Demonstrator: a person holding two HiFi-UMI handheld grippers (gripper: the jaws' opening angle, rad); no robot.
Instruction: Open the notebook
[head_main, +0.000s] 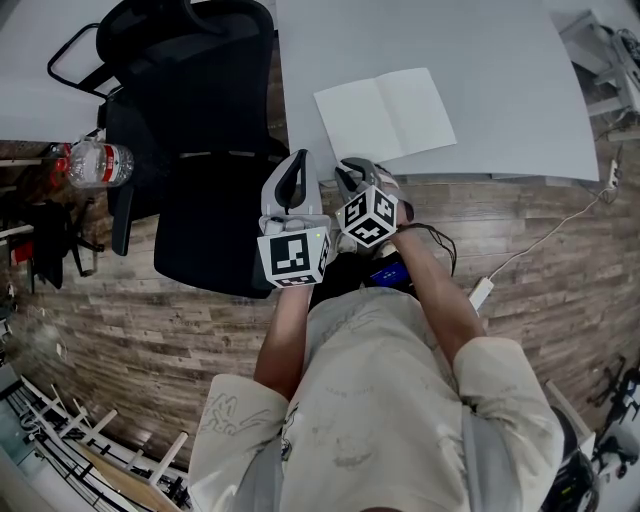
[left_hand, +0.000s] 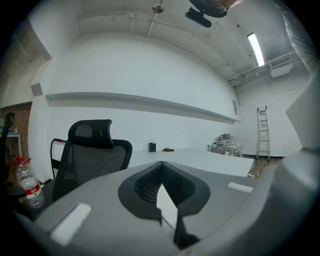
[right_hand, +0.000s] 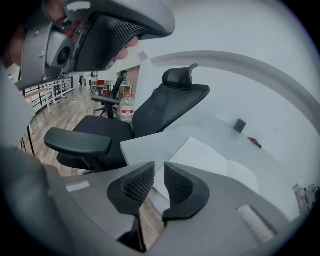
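Since notebook (head_main: 385, 115) lies open on worktop (head_main: 500, 90), we hold both clear of it: left tongs (left_hand: 161, 170) pressed together, right tongs (right_hand: 155, 175) slightly spread, empty.

Distant red object (right_hand: 254, 143), unidentifiably small

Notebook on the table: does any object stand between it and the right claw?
Nothing visible does. In the right gripper view the open white paper notebook lies on the white table just beyond the right claw, whose jaws stand slightly apart and empty. The black mesh office chair stands off to the side.
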